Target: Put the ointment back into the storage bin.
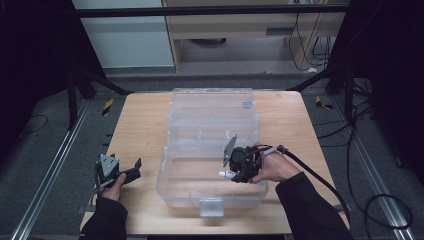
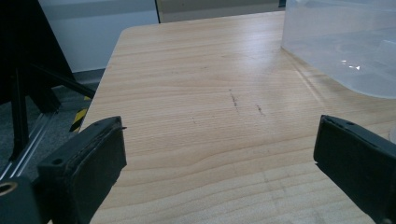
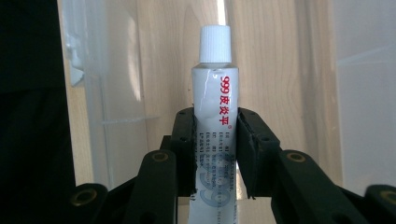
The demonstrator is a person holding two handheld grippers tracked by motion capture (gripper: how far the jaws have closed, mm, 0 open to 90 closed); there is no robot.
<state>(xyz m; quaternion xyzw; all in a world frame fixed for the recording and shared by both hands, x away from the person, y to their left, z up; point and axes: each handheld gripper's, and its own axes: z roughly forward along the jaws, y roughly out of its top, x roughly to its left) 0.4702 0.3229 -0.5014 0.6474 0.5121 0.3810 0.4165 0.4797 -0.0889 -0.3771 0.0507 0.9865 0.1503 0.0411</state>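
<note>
A clear plastic storage box [image 1: 175, 180] stands open in the middle of the wooden table [image 1: 145, 125], its lid [image 1: 212, 107] laid back behind it. My right gripper [image 1: 235, 174] reaches over the box's right wall and is shut on a white ointment tube [image 3: 214, 98] with red print and a white ribbed cap. The tube [image 1: 226, 174] points left inside the box, above its floor. My left gripper [image 1: 135, 170] rests at the table's left front, jaws wide apart with nothing between them, and the box [image 2: 345, 42] lies to its right.
A latch [image 1: 211, 206] sits on the box's front wall. The table's left edge [image 2: 100, 93] is close to my left gripper, with a metal rail [image 1: 50, 170] on the floor beyond. Cables trail on the floor [image 1: 365, 150] at the right.
</note>
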